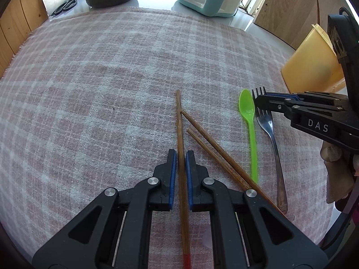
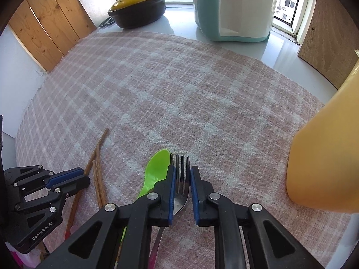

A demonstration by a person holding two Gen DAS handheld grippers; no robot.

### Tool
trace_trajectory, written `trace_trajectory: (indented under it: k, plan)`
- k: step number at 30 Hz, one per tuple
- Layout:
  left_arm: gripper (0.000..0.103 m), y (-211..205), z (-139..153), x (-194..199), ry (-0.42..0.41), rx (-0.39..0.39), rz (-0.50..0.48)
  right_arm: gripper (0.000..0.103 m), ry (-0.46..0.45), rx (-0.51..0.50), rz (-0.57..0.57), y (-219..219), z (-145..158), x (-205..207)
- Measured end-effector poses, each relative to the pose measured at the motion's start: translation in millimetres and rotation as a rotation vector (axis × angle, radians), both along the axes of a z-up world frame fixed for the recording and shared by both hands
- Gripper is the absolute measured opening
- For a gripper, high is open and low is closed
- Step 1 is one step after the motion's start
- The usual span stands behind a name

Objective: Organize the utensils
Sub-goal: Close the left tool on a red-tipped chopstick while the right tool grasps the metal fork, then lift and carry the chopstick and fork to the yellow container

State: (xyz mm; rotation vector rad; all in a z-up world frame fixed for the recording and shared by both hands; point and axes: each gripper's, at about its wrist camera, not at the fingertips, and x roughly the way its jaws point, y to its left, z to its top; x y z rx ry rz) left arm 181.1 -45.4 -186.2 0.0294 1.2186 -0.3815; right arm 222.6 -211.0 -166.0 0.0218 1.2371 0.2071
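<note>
Left gripper (image 1: 180, 157) clamped on one brown chopstick (image 1: 180, 139) running straight out between its pads, with two more chopsticks (image 1: 215, 150) lying slanted just to its right on the checked cloth (image 1: 101, 78). Right gripper (image 2: 181, 174) closed around the metal fork (image 2: 180, 186) at the tines. Green plastic spoon (image 2: 157, 168) touching the outside of its left finger, yellow container (image 2: 323, 157) off to its right.

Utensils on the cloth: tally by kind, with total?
Chopsticks: 3
Spoons: 1, green spoon
Forks: 1, metal fork
Total: 5
</note>
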Motion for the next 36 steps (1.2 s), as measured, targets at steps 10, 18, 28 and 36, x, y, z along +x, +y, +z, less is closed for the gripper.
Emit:
trace_trajectory:
  k: [10,18,28,36]
  plan:
    - [0.004,16.8,5.6,-0.2,-0.010,-0.039,0.061,0.000,-0.012,0.033,0.004,-1.0,9.6,-8.4]
    - [0.004,27.4,17.3,-7.1,-0.041,-0.033,0.084,0.000,-0.017,0.034,0.032,0.9,10.3,-9.0]
    - [0.004,25.0,10.0,-10.9,-0.027,-0.015,0.091,0.001,0.004,0.003,0.082,19.1,2.8,-5.9]
    - [0.004,21.3,-0.1,-2.2,-0.003,0.006,0.072,0.000,0.029,-0.017,0.077,18.2,0.5,-4.6]
